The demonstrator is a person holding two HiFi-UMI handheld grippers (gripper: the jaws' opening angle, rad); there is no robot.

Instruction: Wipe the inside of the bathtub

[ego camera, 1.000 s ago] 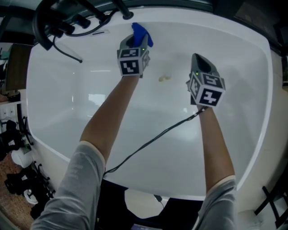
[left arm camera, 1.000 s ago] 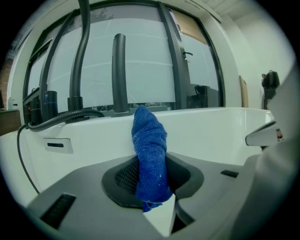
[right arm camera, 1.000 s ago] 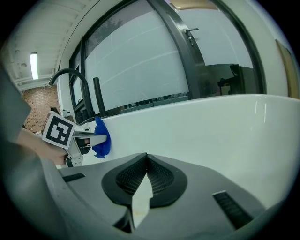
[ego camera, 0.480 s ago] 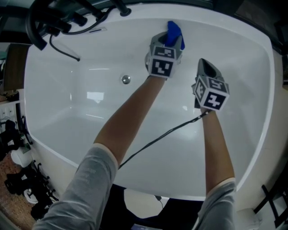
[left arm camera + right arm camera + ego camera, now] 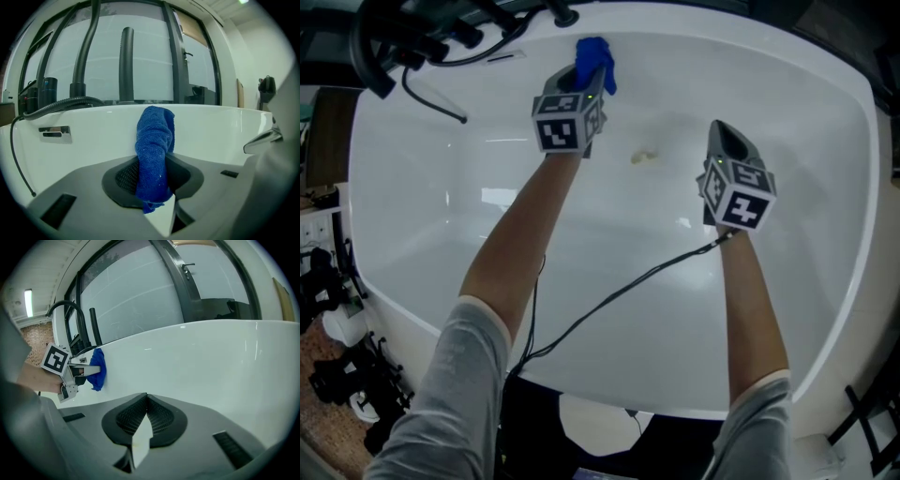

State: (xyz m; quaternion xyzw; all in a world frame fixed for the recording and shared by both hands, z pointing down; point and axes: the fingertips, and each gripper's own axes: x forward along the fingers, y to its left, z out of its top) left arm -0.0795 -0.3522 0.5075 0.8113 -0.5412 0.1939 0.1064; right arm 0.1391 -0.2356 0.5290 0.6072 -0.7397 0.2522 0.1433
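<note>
**A:** Left gripper [image 5: 152, 190], state?
**B:** Clamped on the blue cloth [image 5: 153, 150]. A nubby terry texture was seen. The cloth was bunched into a thick roll and pinched between the ribbed dark pads.

**A:** Cloth direction?
**B:** Its long axis was laid along the jaws, with the free end pointed straight out past the tips, toward the bathtub [image 5: 675, 319] wall ahead. A short tail was left hanging at the base of the pads. In the right gripper view the far end was seen against the wall, apparently touching.

**A:** Tub surface?
**B:** Glossy white and smooth, a rounded oval basin with highlights reflected on it. A small yellowish smear [image 5: 644, 157] was noted on the floor, between the two grippers.

**A:** Right gripper [image 5: 140, 427]?
**B:** Jaws were pressed together with nothing held. Only a pale wedge was seen where the pads met. It was held over the tub, with the cloth well apart to its left.

**A:** Anything else?
**B:** A thin black cable [image 5: 619, 292] was run from behind the right gripper across the near slope. Ahead and left of the left gripper, a black hose [image 5: 61, 104] and a rectangular chrome plate [image 5: 55, 132] were logged.
</note>
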